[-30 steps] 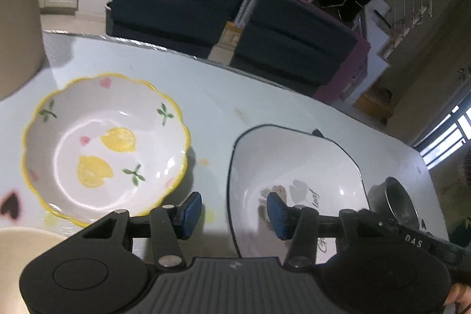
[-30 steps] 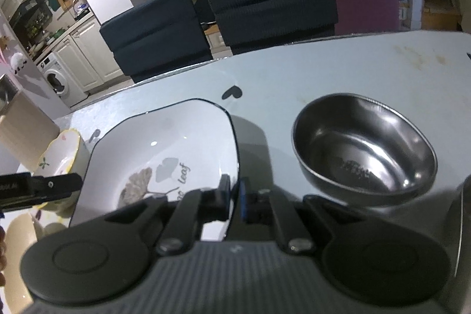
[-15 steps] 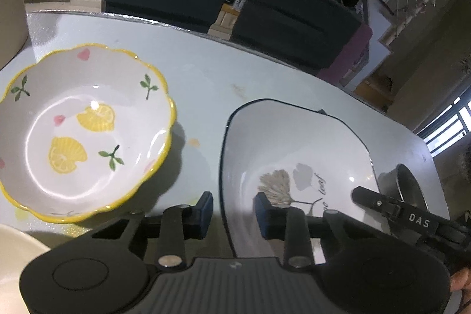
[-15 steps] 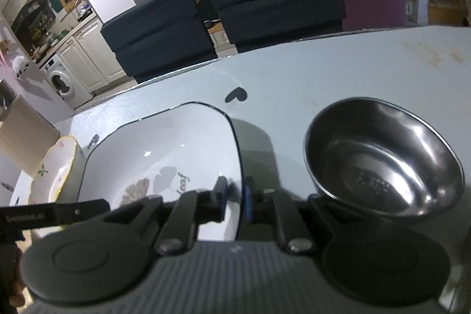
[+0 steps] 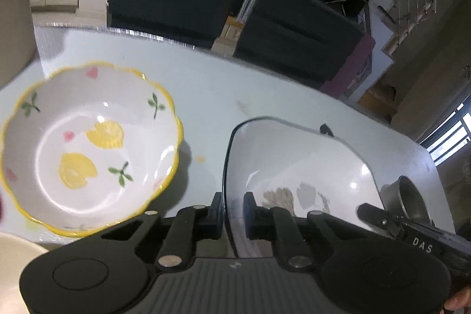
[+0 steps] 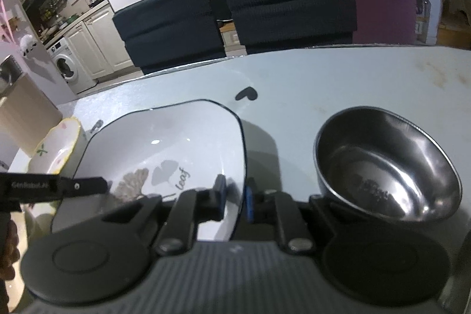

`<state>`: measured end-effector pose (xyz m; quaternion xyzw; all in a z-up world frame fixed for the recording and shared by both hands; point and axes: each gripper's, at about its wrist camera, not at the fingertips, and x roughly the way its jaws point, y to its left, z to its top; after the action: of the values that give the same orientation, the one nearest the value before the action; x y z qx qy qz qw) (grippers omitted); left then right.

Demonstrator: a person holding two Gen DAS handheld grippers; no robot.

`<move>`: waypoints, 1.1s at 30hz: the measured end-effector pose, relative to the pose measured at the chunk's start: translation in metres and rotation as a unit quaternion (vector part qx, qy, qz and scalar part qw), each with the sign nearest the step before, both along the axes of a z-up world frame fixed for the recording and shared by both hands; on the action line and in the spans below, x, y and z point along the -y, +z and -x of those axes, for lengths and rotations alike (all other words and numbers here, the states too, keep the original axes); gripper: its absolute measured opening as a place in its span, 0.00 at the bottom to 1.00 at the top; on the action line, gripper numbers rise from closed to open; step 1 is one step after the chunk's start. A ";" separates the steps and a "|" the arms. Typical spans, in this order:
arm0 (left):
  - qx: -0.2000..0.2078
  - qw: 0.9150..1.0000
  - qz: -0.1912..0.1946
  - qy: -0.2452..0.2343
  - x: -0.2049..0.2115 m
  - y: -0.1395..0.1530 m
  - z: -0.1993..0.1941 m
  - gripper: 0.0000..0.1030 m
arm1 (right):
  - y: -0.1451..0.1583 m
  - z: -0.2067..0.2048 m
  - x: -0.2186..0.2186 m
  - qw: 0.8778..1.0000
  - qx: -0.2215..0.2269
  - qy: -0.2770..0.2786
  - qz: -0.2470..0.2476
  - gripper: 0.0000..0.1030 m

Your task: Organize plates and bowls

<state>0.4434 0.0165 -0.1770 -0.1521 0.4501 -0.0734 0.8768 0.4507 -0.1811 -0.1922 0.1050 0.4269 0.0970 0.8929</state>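
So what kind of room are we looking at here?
Most likely a home's open kitchen and dining area: a dining table set with bowls, upholstered chairs pushed up to it, and beyond them white kitchen cabinets with a washing machine.

Open tabletop (image 6: pixel 338 78) lies beyond the square plate (image 6: pixel 176 143); the lemon bowl (image 5: pixel 88 149) flanks its left, the steel bowl (image 6: pixel 385 167) its right, leaving narrow gaps.
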 end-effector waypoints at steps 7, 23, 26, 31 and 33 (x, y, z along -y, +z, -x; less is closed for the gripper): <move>0.031 1.000 -0.002 -0.004 0.000 0.036 0.021 0.13 | 0.031 0.016 -0.001 1.000 0.027 0.004 0.010 0.15; 0.095 0.995 -0.023 -0.032 -0.005 0.113 0.145 0.13 | 0.109 0.125 0.000 0.997 0.073 0.024 0.006 0.15; 0.101 0.994 -0.024 -0.035 -0.008 0.119 0.171 0.13 | 0.117 0.150 -0.001 0.997 0.078 0.026 0.007 0.15; 0.093 0.995 -0.023 -0.031 -0.014 0.115 0.214 0.13 | 0.117 0.190 -0.006 0.997 0.069 0.029 0.005 0.15; 0.085 0.996 -0.020 -0.024 -0.016 0.109 0.229 0.13 | 0.116 0.200 -0.009 0.998 0.061 0.031 0.007 0.15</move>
<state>0.2147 0.0324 -0.0685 -0.1171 0.3787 -0.0977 0.9129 0.2510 -0.1720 -0.0758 0.0798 0.3753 0.1279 0.9146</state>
